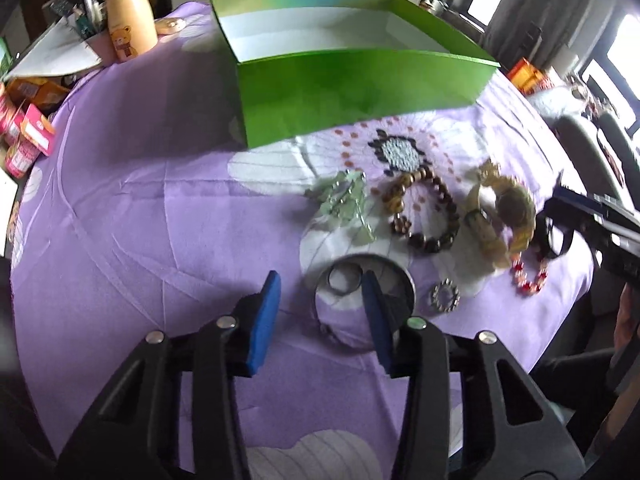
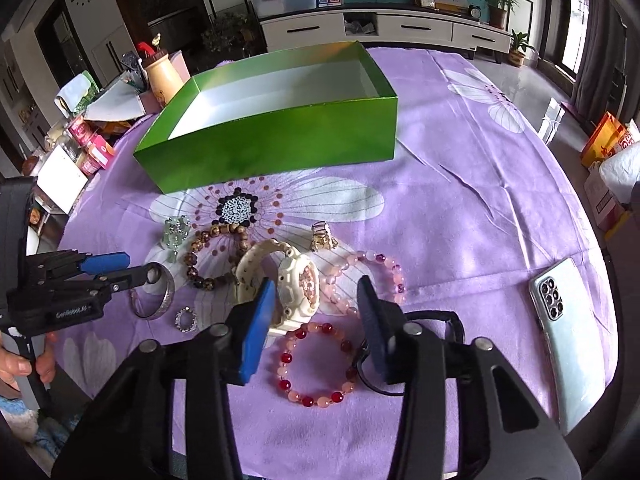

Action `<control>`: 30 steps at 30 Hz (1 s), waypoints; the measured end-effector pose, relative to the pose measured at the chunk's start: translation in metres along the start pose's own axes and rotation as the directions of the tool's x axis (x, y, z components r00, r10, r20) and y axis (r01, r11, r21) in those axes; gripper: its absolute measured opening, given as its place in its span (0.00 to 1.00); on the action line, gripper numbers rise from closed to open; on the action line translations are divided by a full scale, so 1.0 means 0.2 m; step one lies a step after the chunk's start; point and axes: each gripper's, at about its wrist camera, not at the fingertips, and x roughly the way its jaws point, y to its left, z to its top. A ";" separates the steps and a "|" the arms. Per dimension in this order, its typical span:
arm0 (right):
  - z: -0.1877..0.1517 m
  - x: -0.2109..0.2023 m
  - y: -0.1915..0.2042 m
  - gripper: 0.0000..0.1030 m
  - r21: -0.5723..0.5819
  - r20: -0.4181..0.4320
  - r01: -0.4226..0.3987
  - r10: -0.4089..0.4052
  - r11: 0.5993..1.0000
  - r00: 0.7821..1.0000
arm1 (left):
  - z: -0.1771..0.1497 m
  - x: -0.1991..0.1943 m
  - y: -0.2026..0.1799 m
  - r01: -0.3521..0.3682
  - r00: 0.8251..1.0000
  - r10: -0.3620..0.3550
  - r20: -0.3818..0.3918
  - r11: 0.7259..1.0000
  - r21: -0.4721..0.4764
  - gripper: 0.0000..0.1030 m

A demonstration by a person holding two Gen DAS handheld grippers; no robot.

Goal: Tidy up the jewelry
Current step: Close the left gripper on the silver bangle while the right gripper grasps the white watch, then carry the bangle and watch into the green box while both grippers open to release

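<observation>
The left gripper point(image 1: 320, 284), jaws wide, hovers by the silver bangle point(image 2: 154, 296) in front of the empty green box point(image 2: 280, 128), the right gripper point(image 2: 316, 292) gapes over the red bead bracelet point(image 2: 316, 364), so pickup seems just starting: close, lift, carry boxward.

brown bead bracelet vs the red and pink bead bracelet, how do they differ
The brown bead bracelet has dark, wood-toned beads; the red and pink bead bracelet alternates glossy deep red and pale pink ones. The brown one lies nearer the green box, the red and pink one right before the right tongs. Both lie flat, untouched.
</observation>
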 end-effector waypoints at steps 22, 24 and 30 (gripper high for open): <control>0.00 0.21 0.15 0.17 -0.121 -0.049 0.132 -0.139 0.984 0.989 | -0.06 0.01 -0.03 -0.029 1.000 0.029 0.004 0.996 0.081 0.04; 0.00 0.20 0.14 0.17 -0.120 -0.045 0.133 -0.139 0.984 0.989 | -0.06 0.01 -0.01 0.001 1.000 -0.001 0.005 0.998 0.058 0.03; 0.01 0.12 0.15 0.17 -0.103 0.003 0.119 -0.120 0.987 0.993 | -0.05 -0.07 0.00 0.014 0.998 -0.017 0.056 0.998 0.058 0.03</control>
